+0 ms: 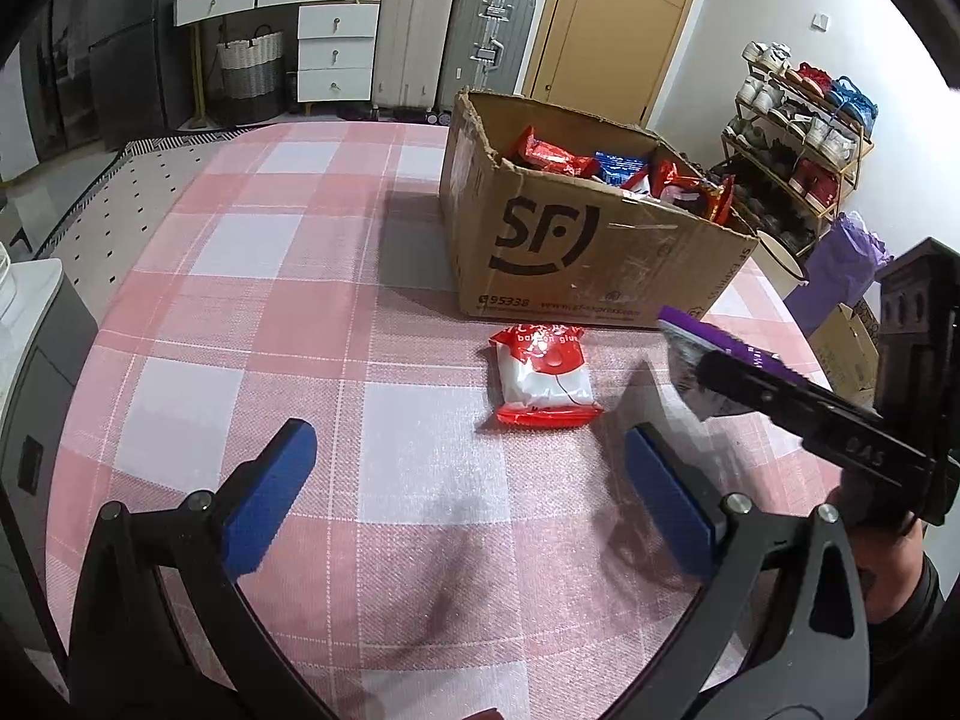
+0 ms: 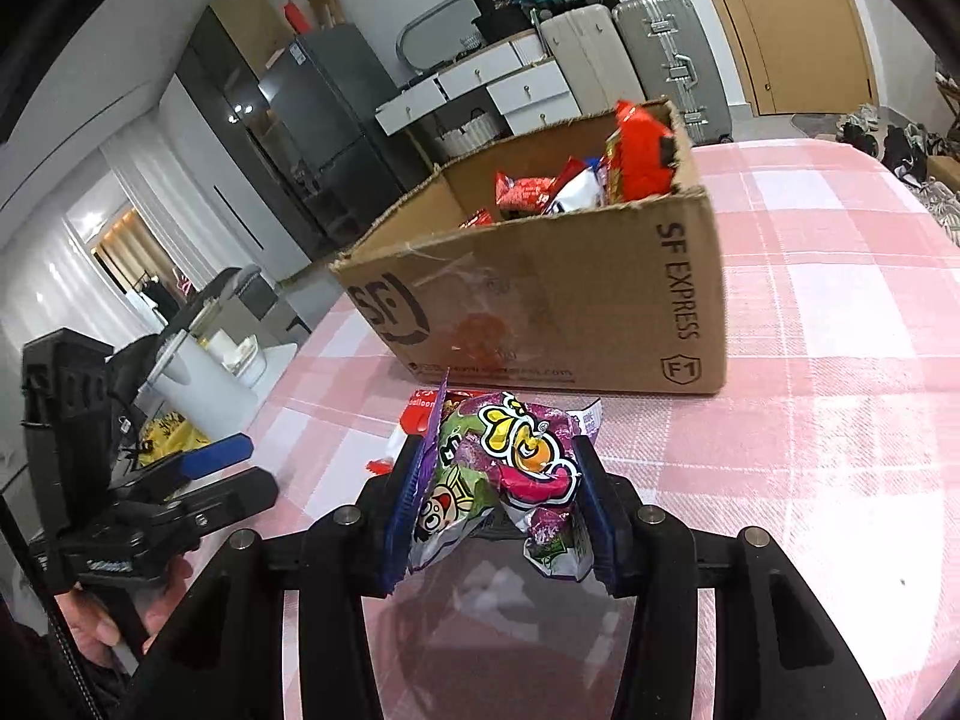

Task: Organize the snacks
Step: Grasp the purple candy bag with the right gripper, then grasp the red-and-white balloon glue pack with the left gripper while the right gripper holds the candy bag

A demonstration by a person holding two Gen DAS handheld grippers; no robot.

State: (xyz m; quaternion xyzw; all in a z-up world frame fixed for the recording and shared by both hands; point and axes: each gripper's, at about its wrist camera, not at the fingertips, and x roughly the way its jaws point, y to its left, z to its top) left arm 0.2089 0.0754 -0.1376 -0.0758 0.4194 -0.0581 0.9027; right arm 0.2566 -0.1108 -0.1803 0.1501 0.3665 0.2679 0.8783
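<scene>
Clamped between the right gripper's (image 2: 498, 504) pads, the purple snack packet (image 2: 510, 468) is mid-transfer toward the cardboard box (image 2: 540, 312) at twelve o'clock, needing lift over its rim, while the left gripper (image 1: 468, 492) hangs open near the red-and-white packet (image 1: 543, 381).

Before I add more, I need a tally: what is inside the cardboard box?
Inside the cardboard box lie red packets, a blue one and a white one. Anything underneath them is covered.
</scene>
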